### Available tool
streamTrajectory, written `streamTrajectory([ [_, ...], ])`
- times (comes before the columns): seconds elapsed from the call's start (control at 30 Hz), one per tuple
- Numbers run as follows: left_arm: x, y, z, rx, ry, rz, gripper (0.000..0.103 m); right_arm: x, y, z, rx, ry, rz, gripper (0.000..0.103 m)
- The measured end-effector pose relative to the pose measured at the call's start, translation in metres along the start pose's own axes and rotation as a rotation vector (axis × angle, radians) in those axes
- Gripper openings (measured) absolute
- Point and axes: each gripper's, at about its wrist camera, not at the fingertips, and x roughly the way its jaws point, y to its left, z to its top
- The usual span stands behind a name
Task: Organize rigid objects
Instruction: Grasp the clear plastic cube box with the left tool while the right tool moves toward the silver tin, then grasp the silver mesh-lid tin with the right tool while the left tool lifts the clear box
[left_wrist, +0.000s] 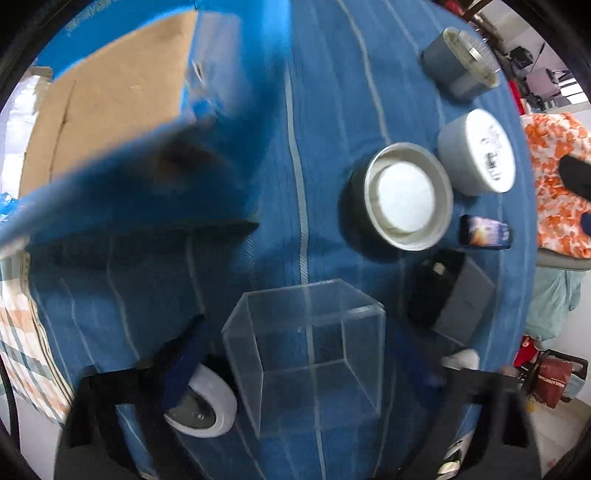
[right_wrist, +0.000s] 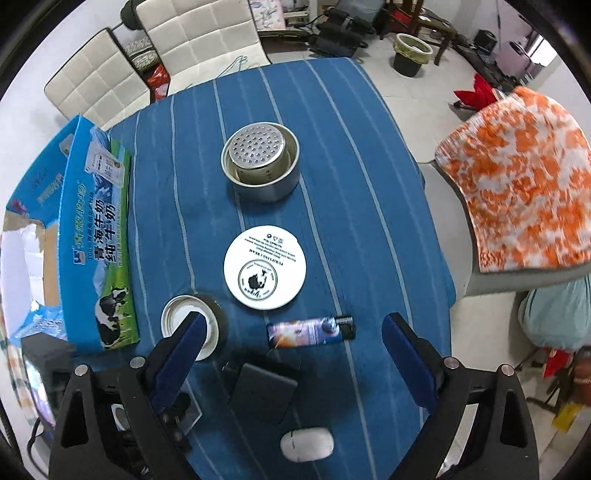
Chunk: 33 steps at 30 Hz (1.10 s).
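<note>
My left gripper (left_wrist: 306, 354) holds a clear plastic box (left_wrist: 306, 354) between its fingers, just above the blue striped cloth (left_wrist: 317, 110). A white wheel (left_wrist: 207, 402) lies by the left finger. My right gripper (right_wrist: 291, 332) is open and empty above a lighter (right_wrist: 312, 331), a dark adapter (right_wrist: 260, 395) and a white oval piece (right_wrist: 307, 443). A white cream jar (right_wrist: 265, 266), a metal lid (right_wrist: 192, 328) and a metal strainer cup (right_wrist: 260, 160) sit further out. They also show in the left wrist view: jar (left_wrist: 480, 151), lid (left_wrist: 406, 195), cup (left_wrist: 458, 62).
An open milk carton box (right_wrist: 98, 236) stands at the table's left side, cardboard flap (left_wrist: 110, 96) near my left gripper. Chairs stand at the far edge (right_wrist: 199, 40) and on the right with an orange patterned cloth (right_wrist: 524, 177).
</note>
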Motion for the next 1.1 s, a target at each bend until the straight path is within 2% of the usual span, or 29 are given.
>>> streamTrajectory([
  [0.13,0.006,-0.003,0.0,-0.004,-0.019,0.023,0.062,0.006,0.001,0.002,-0.036,0.006,-0.01,0.098],
  [0.23,-0.001,-0.011,-0.005,-0.01,-0.029,0.014,0.062,0.007,-0.003,0.005,-0.038,0.015,0.004,0.098],
  [0.4,-0.043,-0.029,-0.012,0.02,-0.088,-0.037,0.062,-0.002,-0.014,0.007,-0.023,0.024,0.047,0.098],
  [0.5,-0.086,-0.045,-0.005,0.065,-0.172,-0.066,0.062,-0.016,-0.019,0.013,-0.006,0.009,0.072,0.098],
  [0.6,-0.125,-0.05,0.018,0.088,-0.267,-0.065,0.062,-0.025,-0.02,0.028,0.012,-0.023,0.074,0.098],
  [0.73,-0.149,-0.043,0.068,0.054,-0.368,-0.002,0.062,-0.018,-0.017,0.064,0.038,-0.058,0.075,0.098],
  [0.8,-0.14,-0.034,0.095,0.033,-0.379,0.031,0.062,-0.005,-0.011,0.086,0.039,-0.059,0.064,0.098],
  [0.93,-0.131,-0.034,0.135,0.019,-0.376,0.09,0.062,0.027,0.002,0.121,0.056,-0.008,0.115,0.098],
  [1.1,-0.112,-0.052,0.15,0.047,-0.37,0.145,0.062,0.066,0.025,0.142,0.03,0.065,0.116,0.098],
])
